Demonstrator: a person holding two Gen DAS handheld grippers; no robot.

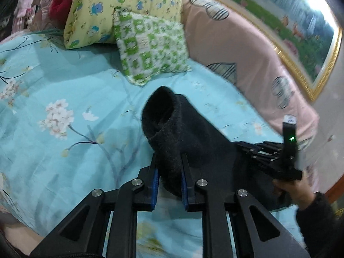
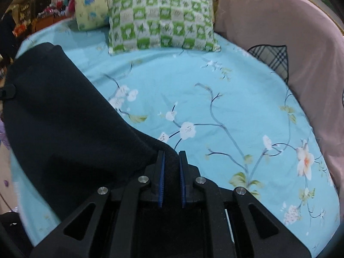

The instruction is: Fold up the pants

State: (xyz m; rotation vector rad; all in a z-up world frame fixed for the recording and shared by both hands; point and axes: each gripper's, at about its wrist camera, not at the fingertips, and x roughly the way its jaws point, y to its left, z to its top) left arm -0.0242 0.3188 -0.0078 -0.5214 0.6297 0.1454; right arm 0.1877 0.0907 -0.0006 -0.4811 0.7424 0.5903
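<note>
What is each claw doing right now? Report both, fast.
Left claw: shut on the black pants.
Right claw: shut on the black pants.

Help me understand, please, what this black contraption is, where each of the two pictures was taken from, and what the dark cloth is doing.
There is no robot here: a person holds a hand-held two-finger gripper in each hand, each with a camera looking along its fingers. One picture is from the left gripper, the other from the right gripper. Both are shut on black pants, pinching the fabric between blue pads. In the left view you can also see the person's hand holding the right tool. Beneath lies a light blue floral bedsheet, with a green checked pillow, a yellow pillow and a pink bolster behind.
</note>
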